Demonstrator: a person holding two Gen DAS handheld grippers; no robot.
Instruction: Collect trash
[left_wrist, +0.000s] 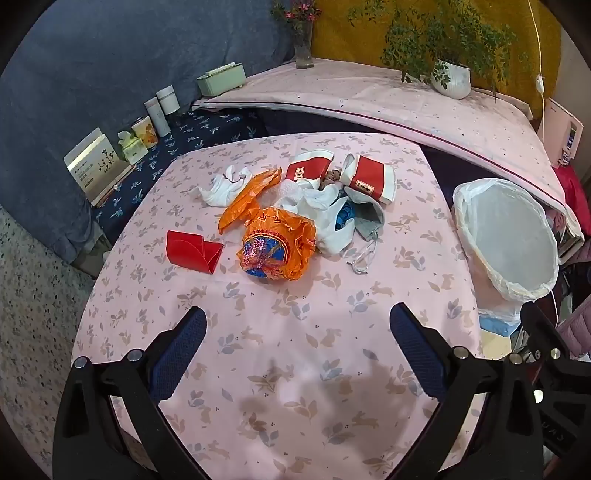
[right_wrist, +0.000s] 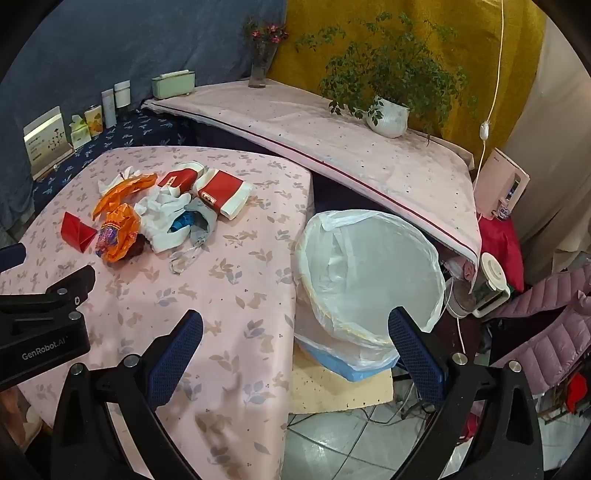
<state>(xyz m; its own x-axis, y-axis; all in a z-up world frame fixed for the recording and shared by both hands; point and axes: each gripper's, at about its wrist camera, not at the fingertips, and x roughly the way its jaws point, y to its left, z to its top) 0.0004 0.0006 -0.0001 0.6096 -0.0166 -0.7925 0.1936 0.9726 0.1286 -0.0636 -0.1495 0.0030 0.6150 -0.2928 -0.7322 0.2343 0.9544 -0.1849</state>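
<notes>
A heap of trash lies on the pink tablecloth (left_wrist: 280, 354): an orange plastic bag (left_wrist: 277, 251) (right_wrist: 118, 232), a folded red paper (left_wrist: 192, 251) (right_wrist: 75, 230), two red-and-white paper cups (left_wrist: 369, 179) (right_wrist: 221, 192), white crumpled wrappers (left_wrist: 229, 186) (right_wrist: 162, 218) and a clear plastic scrap (left_wrist: 364, 258). A bin lined with a white bag (left_wrist: 508, 236) (right_wrist: 369, 273) stands right of the table. My left gripper (left_wrist: 297, 325) is open above the near tablecloth. My right gripper (right_wrist: 295, 328) is open over the table's right edge, beside the bin.
A longer pink-covered table (right_wrist: 332, 147) stands behind with a potted plant (right_wrist: 388, 114), a flower vase (right_wrist: 258, 70) and a green box (right_wrist: 173, 85). Small containers (left_wrist: 147, 122) line a blue shelf at left. A pink jacket (right_wrist: 546, 325) and a blender (right_wrist: 487, 284) lie right.
</notes>
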